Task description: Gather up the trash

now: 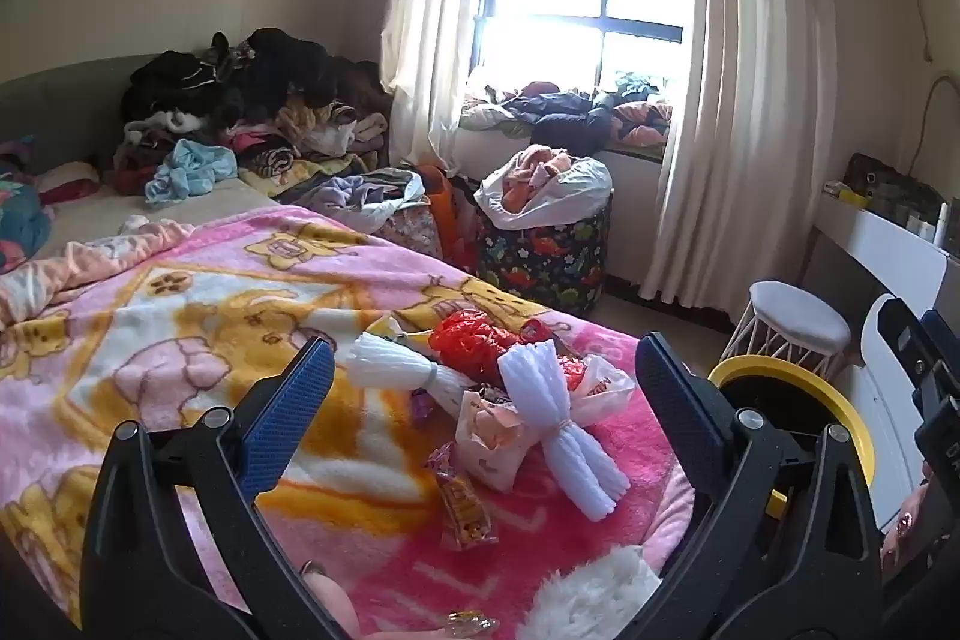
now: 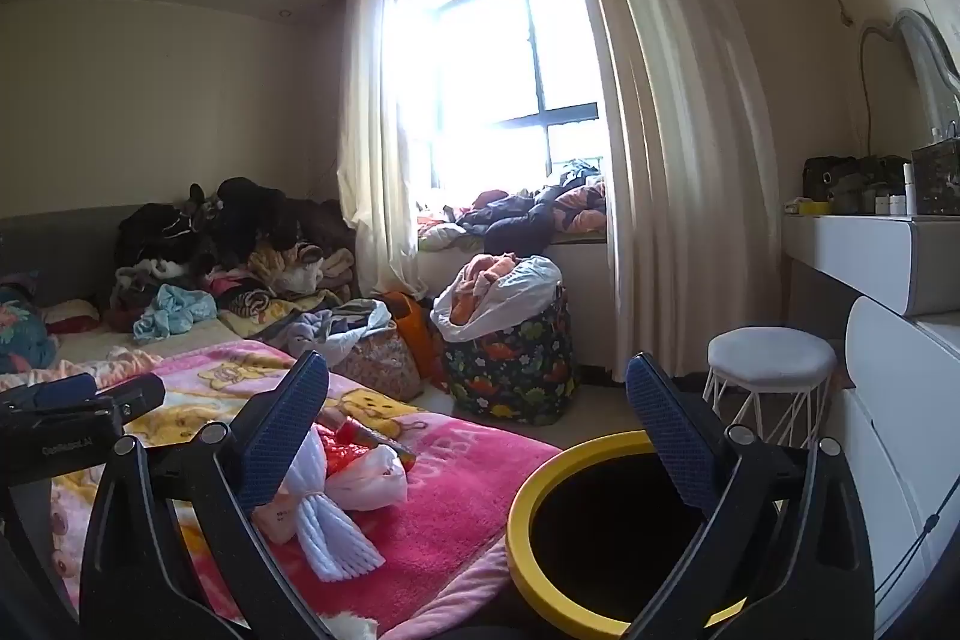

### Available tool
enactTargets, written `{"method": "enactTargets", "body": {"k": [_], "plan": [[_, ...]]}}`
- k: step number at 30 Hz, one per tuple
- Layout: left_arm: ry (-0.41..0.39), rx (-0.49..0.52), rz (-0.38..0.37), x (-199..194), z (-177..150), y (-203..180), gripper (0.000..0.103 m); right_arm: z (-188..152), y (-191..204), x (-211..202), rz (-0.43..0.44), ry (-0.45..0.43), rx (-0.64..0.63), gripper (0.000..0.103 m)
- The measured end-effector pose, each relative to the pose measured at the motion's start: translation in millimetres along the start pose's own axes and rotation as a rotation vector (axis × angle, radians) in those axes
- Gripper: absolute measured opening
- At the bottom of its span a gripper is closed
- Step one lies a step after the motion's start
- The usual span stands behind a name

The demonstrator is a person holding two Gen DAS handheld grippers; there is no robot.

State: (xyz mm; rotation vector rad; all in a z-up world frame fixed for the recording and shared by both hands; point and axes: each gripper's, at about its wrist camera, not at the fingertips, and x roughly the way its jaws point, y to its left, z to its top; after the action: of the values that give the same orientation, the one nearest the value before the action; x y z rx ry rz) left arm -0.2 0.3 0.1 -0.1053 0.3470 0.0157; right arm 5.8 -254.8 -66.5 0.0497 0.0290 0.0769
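Hovering over the pink blanket [image 1: 180, 316], the left gripper [image 1: 480, 400] has its jaws wide apart and holds nothing. Just ahead lies the trash: a snack wrapper [image 1: 462, 505], white foam sleeves [image 1: 567, 430], a red bag [image 1: 477, 343]. The right gripper [image 2: 480, 430], jaws likewise apart and empty, hangs above the yellow-rimmed bin [image 2: 528, 514] beside the bed. Farther off stand a white stool [image 2: 771, 355] and a laundry basket [image 2: 510, 358].
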Motion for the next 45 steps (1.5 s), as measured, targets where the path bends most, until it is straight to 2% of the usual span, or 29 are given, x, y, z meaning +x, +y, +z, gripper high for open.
{"method": "enactTargets", "body": {"k": [10, 16, 45], "plan": [[0.001, 0.004, -0.007, 3, 1, -3, 0.092, 3, 1, -2, -0.008, 0.001, 0.009, 0.097], [-0.002, -0.001, -0.016, 1, 6, -21, 0.092, 3, 0, -3, -0.003, 0.004, 0.007, 0.097], [-0.019, -0.001, -0.034, -4, 5, -15, 0.092, 4, 1, -2, -0.004, 0.008, 0.011, 0.097]]}}
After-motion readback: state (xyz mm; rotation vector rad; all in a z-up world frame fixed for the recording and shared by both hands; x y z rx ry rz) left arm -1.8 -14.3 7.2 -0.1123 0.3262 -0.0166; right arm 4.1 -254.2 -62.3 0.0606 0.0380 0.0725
